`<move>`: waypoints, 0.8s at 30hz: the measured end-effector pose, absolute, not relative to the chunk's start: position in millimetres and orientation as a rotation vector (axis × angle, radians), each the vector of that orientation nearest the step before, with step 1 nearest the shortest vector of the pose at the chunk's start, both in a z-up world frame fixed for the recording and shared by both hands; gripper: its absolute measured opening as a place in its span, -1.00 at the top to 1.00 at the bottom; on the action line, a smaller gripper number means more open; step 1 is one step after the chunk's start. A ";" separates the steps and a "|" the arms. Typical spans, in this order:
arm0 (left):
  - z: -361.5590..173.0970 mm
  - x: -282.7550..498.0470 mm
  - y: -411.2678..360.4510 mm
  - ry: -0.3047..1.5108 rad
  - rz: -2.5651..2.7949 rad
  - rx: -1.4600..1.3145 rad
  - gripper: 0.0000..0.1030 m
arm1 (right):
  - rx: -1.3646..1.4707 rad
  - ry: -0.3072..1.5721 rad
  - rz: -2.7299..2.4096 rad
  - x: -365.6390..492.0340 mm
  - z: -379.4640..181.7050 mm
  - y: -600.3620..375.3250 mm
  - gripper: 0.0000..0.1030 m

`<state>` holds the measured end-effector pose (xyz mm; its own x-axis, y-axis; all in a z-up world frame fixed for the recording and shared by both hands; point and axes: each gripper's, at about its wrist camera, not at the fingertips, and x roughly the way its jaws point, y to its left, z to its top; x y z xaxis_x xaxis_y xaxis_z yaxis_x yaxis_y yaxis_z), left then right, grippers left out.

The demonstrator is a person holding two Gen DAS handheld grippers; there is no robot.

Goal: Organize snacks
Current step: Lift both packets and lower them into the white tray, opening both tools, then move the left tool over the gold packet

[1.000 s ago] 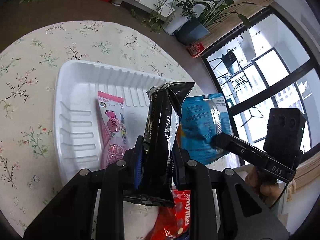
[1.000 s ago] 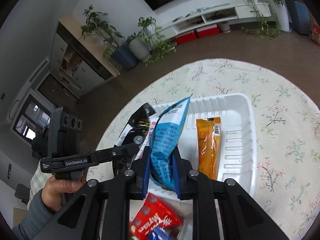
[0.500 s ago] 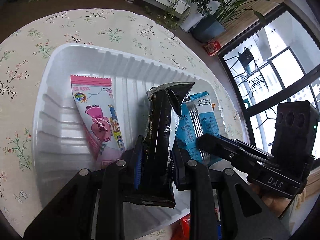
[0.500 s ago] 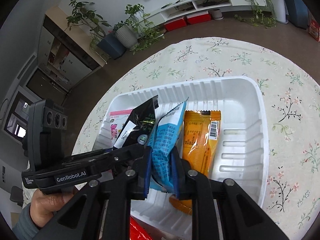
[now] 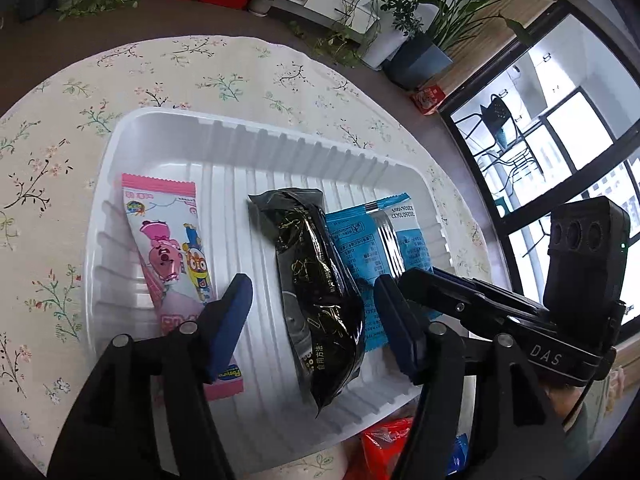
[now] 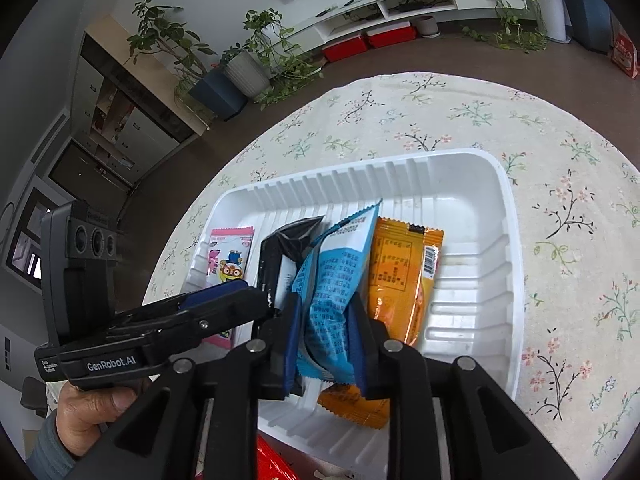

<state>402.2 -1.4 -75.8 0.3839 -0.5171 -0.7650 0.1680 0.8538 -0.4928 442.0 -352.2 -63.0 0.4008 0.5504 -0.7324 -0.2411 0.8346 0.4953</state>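
Now the black snack packet [image 5: 316, 304] lies flat on the ribbed floor of the white plastic tray [image 5: 280, 140], near the middle, where half a second earlier it stood upright, pinched in the left gripper [image 5: 312, 320]. That gripper's jaws have just been opening: the blue pads stand well apart on either side of the packet, and neither presses on it. The packet is glossy black with gold print and white lettering at its near end, which reaches the tray's near edge.

Just beside it, toward the tray's right side, the light-blue snack packet [image 6: 332, 292] is upright on its edge, clamped between the pads of the right gripper [image 6: 326, 344]. Those jaws have eased a little but the pads press the crumpled foil on both sides. In the left wrist view this packet shows its back, with white printed text and a silver seam.

Both grippers point steeply down into the tray from its near edge, side by side; each has sunk lower over the tray than a second ago. A hand [image 6: 86, 416] in a grey sleeve grips the left gripper's handle.

Toward the tray's left end lies a pink cartoon snack packet [image 5: 176, 264], flat. An orange snack packet [image 6: 404, 280] lies flat to the right of the blue one. The tray rests on a round tabletop under a floral tablecloth [image 5: 224, 76]. A red snack bag [image 5: 384, 452] sits on the cloth, off the tray's near edge.
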 end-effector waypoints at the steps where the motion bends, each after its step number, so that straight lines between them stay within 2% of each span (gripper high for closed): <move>1: -74.0 401.7 -1.4 1.093 -0.451 -0.362 -0.19 | 0.336 1.044 0.510 441.2 -61.0 -351.8 0.46; 3: -69.5 397.6 -2.7 1.084 -0.463 -0.363 -0.19 | 0.344 1.035 0.510 440.4 -59.2 -354.2 0.29; 7: -56.7 387.4 -0.3 1.054 -0.497 -0.392 -0.36 | 0.365 1.001 0.518 431.1 -46.1 -361.7 0.22; 10: -38.2 370.5 9.9 1.007 -0.519 -0.409 -0.52 | 0.387 0.963 0.521 416.3 -30.4 -374.1 -0.10; 12: -23.4 352.1 20.6 0.968 -0.518 -0.410 -0.86 | 0.405 0.919 0.515 399.3 -17.2 -386.2 -0.42; 14: -9.7 330.1 31.9 0.916 -0.527 -0.410 -0.99 | 0.439 0.871 0.522 378.7 -5.5 -399.8 -0.56; 15: -3.0 317.1 38.0 0.892 -0.536 -0.401 -0.99 | 0.457 0.849 0.530 366.5 -0.5 -406.3 -0.61; 20: 15.5 237.7 63.1 0.769 -0.456 -0.288 -0.99 | 0.480 0.778 0.500 298.8 2.8 -429.1 -0.68; 24: 7.8 178.0 74.4 0.734 -0.397 -0.232 -0.99 | 0.447 0.792 0.436 250.2 -10.3 -429.0 -0.68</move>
<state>178.0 74.4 7.8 0.6728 -0.4291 -0.6027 0.2694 0.9008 -0.3406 250.2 -429.0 -10.3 0.6247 0.5282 -0.5752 -0.2030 0.8211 0.5335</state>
